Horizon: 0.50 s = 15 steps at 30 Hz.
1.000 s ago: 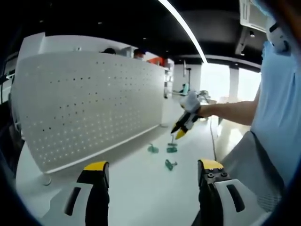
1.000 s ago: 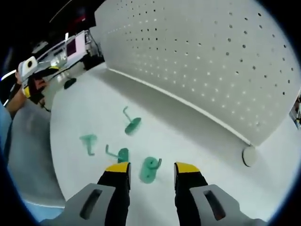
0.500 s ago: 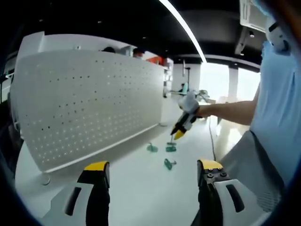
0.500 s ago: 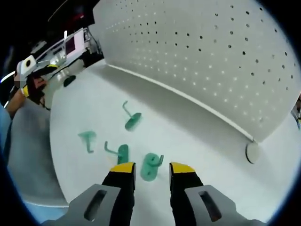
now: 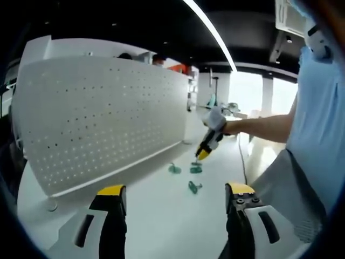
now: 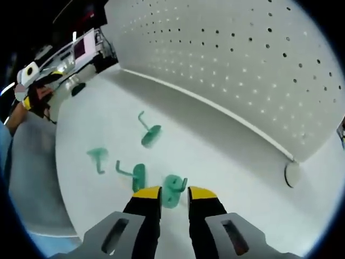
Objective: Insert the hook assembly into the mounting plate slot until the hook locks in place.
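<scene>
Green hook point(image 6: 172, 190) lies flat on white surface point(image 6: 215, 151), right between the yellow tips of right hand-held gripper point(image 6: 174, 194), jaws narrowly apart, grip can't be confirmed. Three more green hooks point(image 6: 139, 175) just left. Pegboard point(image 6: 242, 70) stands behind, open surface between. Left hand-held gripper point(image 5: 176, 194) wide apart, empty, well back from hooks.

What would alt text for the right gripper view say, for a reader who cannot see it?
The right gripper, its yellow-tipped fingers close together, straddles a green hook lying on a white table. Three more green hooks lie beyond it, in front of a white perforated mounting plate standing upright. The left gripper shows at the far left.
</scene>
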Available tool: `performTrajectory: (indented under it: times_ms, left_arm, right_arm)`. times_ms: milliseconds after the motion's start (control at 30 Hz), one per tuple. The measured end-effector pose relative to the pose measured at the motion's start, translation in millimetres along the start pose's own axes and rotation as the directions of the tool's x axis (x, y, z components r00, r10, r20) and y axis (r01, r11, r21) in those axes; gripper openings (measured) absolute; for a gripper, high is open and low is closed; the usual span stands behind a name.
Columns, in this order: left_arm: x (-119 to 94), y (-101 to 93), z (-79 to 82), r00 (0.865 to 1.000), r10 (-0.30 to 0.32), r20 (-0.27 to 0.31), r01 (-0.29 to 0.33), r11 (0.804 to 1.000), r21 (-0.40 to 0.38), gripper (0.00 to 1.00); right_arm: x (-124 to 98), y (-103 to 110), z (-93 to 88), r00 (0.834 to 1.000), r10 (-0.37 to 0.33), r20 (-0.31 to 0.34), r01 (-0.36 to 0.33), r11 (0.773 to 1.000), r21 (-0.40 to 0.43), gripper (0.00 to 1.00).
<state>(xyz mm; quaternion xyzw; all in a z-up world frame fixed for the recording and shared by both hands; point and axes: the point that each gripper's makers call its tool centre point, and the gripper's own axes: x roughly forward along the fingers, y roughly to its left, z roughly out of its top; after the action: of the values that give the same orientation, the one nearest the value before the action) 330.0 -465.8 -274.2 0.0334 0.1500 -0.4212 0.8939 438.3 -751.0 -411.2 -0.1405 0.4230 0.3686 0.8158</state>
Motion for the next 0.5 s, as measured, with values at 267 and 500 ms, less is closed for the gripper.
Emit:
performTrajectory:
  times_ms: [267,500]
  left_arm:
    - [-0.6,-0.1,-0.4,1.0,0.0,0.0,0.0,1.0,-0.001,0.76]
    - [-0.4,-0.4,-0.3,1.0,-0.002,0.001,0.002,1.0,-0.003,0.76]
  right_arm:
    - [2.7,-1.7,2.0,1.0,0.011,-0.012,-0.011,1.0,-0.003,0.15]
    - [5.4,-0.9,-0.9,0.999,0.022,-0.039,-0.023,1.0,-0.01,0.12]
